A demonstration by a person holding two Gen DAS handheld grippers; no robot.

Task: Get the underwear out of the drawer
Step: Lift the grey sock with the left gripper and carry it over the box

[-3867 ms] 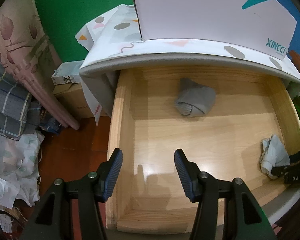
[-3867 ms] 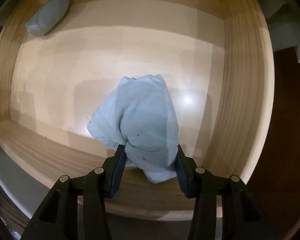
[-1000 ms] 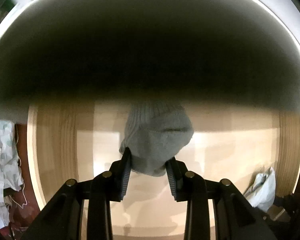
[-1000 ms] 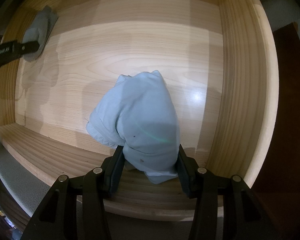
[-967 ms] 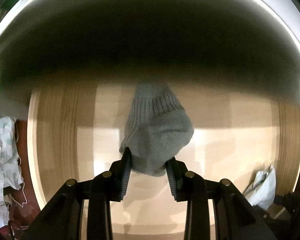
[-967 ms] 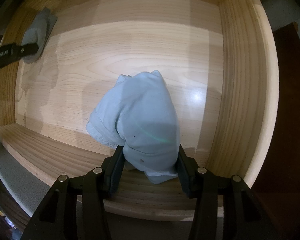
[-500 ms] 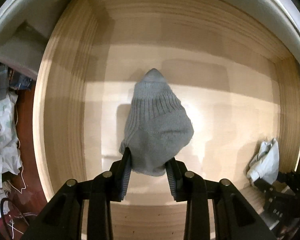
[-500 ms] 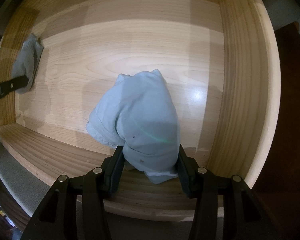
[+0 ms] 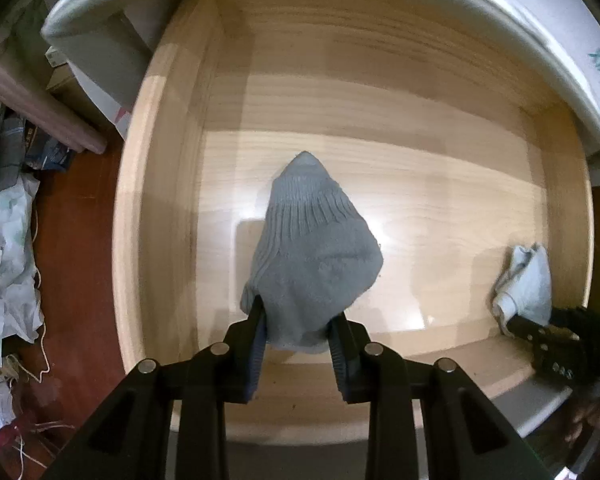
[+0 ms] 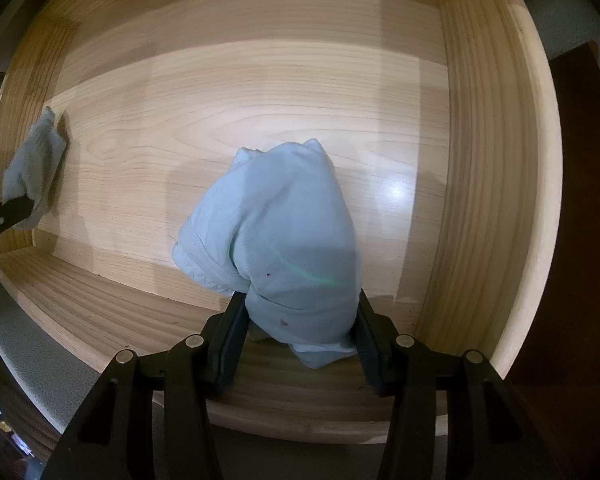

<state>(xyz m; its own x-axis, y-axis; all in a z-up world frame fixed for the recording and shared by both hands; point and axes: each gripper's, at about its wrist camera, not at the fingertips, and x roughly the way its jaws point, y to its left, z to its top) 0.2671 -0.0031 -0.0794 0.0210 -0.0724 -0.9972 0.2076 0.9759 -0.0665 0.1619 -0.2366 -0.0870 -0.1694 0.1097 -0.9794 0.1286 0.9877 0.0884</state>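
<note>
Left gripper (image 9: 298, 334): jaws narrowly parted and closing, pinching one grey ribbed knitted garment (image 9: 312, 264) that hangs from the pads at frame centre. Right gripper (image 10: 300, 320): jaws moderately parted, clamped on one pale blue cotton garment (image 10: 284, 240) bulging upward between them. Two garments are counted, both over the one light wooden drawer (image 10: 260, 80).

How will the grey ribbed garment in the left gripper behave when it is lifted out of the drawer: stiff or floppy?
Probably floppy: the grey garment sags in soft folds above the left gripper, whose jaws are closing on it. It looks light, a small knit bundle. The ribbed knit seems unlikely to slip from the pads.
</note>
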